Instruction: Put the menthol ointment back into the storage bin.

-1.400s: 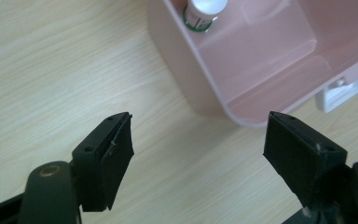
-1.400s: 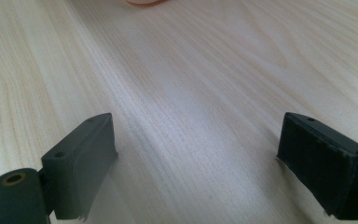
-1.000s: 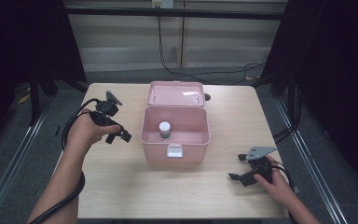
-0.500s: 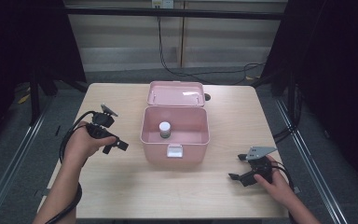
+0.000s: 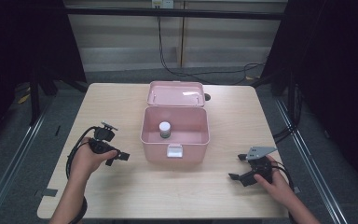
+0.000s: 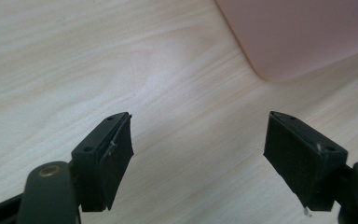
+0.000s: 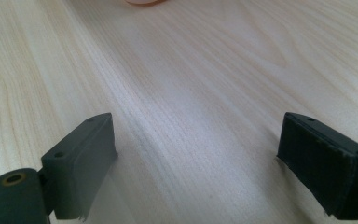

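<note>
The left gripper [image 5: 121, 156] is now lowered nearer the table [image 5: 121, 102], jaws spread. The right gripper [image 5: 235, 176] is kept in place, also spread, beside the pink box [image 5: 175, 140].

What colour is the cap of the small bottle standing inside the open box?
White. The bottle stands in the pink box; the high view shows it best.

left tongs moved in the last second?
Yes. In the high view the left tongs came back toward the person's edge of the table, from beside the pink box's rear to level with its front.
</note>
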The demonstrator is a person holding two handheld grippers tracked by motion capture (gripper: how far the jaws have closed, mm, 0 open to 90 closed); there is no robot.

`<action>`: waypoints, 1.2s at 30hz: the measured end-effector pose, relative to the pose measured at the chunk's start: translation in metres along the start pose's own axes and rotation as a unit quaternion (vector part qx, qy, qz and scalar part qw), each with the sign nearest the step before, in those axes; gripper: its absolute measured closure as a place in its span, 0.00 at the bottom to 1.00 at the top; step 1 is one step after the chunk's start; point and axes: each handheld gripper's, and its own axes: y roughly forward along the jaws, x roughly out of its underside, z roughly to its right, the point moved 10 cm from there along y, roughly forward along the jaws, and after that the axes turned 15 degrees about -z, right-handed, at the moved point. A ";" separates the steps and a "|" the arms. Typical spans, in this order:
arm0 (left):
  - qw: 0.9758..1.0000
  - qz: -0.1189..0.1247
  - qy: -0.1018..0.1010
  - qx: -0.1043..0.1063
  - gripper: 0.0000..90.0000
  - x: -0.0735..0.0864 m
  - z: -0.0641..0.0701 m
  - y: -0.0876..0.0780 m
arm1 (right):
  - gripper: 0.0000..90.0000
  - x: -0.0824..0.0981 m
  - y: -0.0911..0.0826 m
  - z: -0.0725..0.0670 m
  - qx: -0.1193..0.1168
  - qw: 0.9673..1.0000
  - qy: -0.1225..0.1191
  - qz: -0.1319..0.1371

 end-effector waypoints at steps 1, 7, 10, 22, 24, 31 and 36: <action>1.000 0.005 0.001 0.000 0.26 0.001 0.000 0.003 | 0.12 0.000 0.000 0.000 0.000 1.000 0.000 0.000; 1.000 0.012 0.003 -0.001 0.25 0.007 -0.002 0.016 | 0.12 0.000 0.000 0.000 0.000 1.000 0.000 0.000; 1.000 0.019 0.003 0.001 0.25 0.010 -0.002 0.021 | 0.12 0.000 0.000 0.000 0.000 1.000 0.000 0.000; 0.999 0.042 0.019 -0.014 0.24 0.018 -0.008 0.031 | 0.12 0.000 0.000 0.000 0.000 1.000 0.001 0.000; 0.998 0.048 0.024 -0.016 0.24 0.018 -0.008 0.031 | 0.12 0.000 0.000 0.000 0.000 1.000 0.001 0.000; 0.996 0.073 0.041 -0.030 0.19 0.018 -0.007 0.034 | 0.12 0.000 0.000 0.000 0.000 1.000 0.001 0.000; 0.994 0.086 0.054 -0.043 0.17 0.019 -0.008 0.035 | 0.12 0.000 0.000 0.000 0.000 1.000 0.000 0.000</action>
